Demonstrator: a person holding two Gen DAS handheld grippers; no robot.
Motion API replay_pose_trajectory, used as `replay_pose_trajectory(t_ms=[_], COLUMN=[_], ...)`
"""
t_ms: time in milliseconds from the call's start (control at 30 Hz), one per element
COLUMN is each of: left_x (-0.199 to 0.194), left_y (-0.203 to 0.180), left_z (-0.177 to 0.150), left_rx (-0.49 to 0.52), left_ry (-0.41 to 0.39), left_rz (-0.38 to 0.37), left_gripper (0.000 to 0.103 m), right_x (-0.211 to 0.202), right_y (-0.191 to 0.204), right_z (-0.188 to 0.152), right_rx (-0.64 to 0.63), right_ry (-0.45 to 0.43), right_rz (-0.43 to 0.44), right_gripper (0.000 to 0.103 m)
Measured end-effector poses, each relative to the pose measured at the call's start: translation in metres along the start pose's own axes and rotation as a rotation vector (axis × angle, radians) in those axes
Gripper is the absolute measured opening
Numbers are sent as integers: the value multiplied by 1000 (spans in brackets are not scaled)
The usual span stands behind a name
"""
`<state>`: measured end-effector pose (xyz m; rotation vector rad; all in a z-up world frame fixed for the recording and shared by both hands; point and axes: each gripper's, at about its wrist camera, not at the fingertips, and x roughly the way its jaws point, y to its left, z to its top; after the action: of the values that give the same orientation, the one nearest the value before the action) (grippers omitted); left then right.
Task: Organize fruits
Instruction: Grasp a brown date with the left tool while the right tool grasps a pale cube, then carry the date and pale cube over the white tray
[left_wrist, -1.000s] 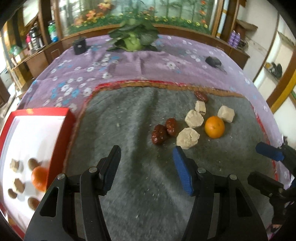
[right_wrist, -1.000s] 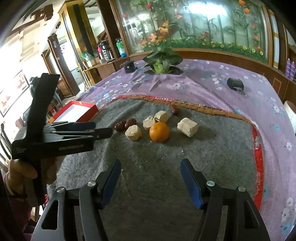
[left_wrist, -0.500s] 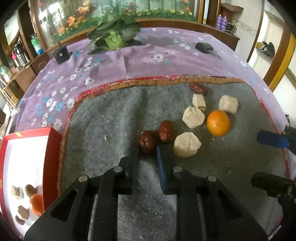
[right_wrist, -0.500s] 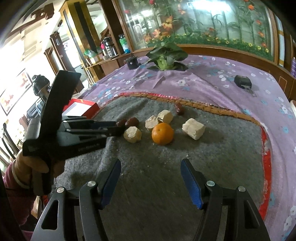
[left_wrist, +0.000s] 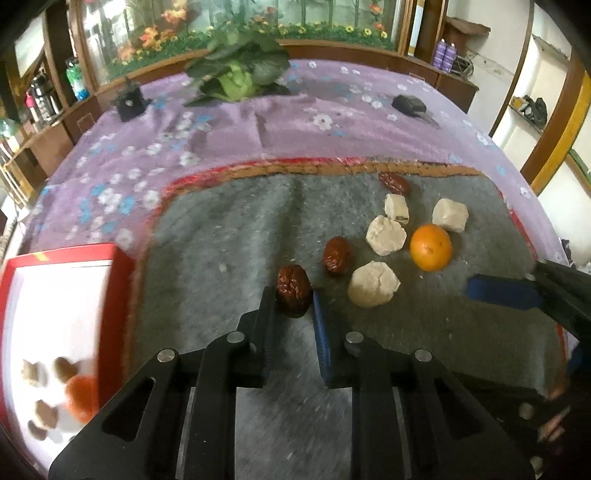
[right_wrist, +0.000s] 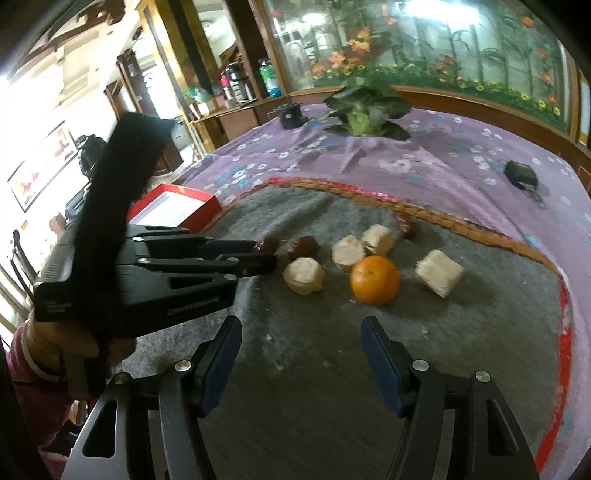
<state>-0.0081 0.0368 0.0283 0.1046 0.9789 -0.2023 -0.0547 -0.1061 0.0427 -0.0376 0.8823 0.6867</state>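
Observation:
My left gripper is shut on a wrinkled red date, held just above the grey felt mat. A second date lies beside it, and a third date sits at the mat's far edge. An orange rests among several pale beige chunks. In the right wrist view my right gripper is open and empty over bare mat, short of the orange. The left gripper shows there at the left, pinching the date.
A red box with a white inside stands left of the mat and holds an orange and several small pieces. A leafy plant, a small black pot and a black object sit on the purple flowered cloth behind.
The left gripper went from open to shut on the nearest date and has drawn it back, away from the second date. The right gripper has moved closer to the orange.

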Motion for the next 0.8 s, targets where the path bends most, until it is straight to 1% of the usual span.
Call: replay_pose_trajectory(t_ms=[67, 133, 267, 300, 333, 367, 400, 433, 467, 567, 667, 800], left_x=[-11, -19, -26, -27, -28, -29, -29, -30, -30, -33, -40, -51], left_y=[7, 16, 28, 31, 34, 36, 37, 38, 37, 38, 40, 45], left_z=[-4, -8, -16, -18, -20, -22, -24, -26, -28, -31, -34, -38], left_rx=[-26, -64, -105, -120, -135, -144, -152, -156, -154, -166, -171, -184], left_ry=[-25, -36, -48, -49, -49, -46, -46, -46, -47, -53, -66, -79], left_rz=[13, 7, 24, 24, 22, 18, 21, 27, 26, 34, 41, 68], left_gripper=[18, 18, 18, 18, 18, 18, 18, 18, 18, 18, 18, 18], right_x=[7, 17, 39, 44, 49, 54, 55, 56, 57, 51, 35, 16], right_y=[6, 9, 4, 3, 2, 3, 5, 7, 8, 4, 7, 15], right_z=[4, 10, 20, 22, 23, 24, 24, 25, 25, 26, 24, 20], right_rx=[-28, -48, -29, -23, -23, -30, -46, -61, -70, -45, -38, -20], right_ry=[-2, 7, 34, 40, 51, 63, 56, 54, 56, 52, 20, -9], right_rz=[-6, -36, -56, -56, -61, -81, -98, -112, -131, -125, -128, -102], right_gripper=[65, 65, 51, 50, 46, 42, 40, 37, 29, 29, 29, 29])
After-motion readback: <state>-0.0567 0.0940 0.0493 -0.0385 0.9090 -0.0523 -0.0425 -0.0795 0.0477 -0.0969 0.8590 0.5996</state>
